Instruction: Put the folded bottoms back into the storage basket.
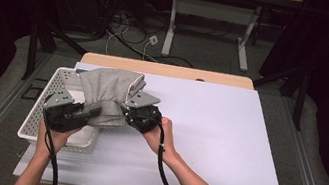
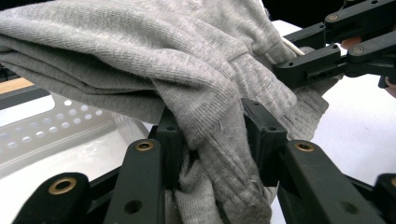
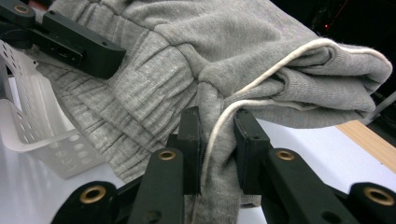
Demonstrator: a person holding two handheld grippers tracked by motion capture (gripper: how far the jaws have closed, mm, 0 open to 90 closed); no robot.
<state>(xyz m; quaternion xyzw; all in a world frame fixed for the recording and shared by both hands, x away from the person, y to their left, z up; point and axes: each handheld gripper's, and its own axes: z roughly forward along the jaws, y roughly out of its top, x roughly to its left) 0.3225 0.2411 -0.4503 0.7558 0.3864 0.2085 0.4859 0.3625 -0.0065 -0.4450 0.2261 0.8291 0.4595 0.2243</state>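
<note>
Both grippers are clamped on a grey garment (image 1: pixel 107 94), a knit piece with a ribbed band and a pale cord, and hold it bunched in the air above the right rim of the white basket (image 1: pixel 52 85). The left gripper (image 1: pixel 91 110) sits over the basket's near right corner, its jaws pinched on a thick fold of the cloth (image 2: pixel 219 135); in the left gripper view the fabric runs up between them and drapes over the top. The right gripper (image 1: pixel 132 112) is just right of the basket, over the white board (image 1: pixel 226 133), and its jaws are closed on another fold where the cord (image 3: pixel 219 126) passes between them. The bulk of the garment hangs back from the two grips, over the basket's far end. The step in hand looks like lifting the garment out of the basket to bring it over the board, though whether its far end still rests in the basket is hard to tell, since the cloth hides that part. The next move calls for carrying both grips together to the right of the basket, keeping them apart enough that the cloth does not sag onto the rim, then lowering it flat onto the board before either grip lets go.
</note>
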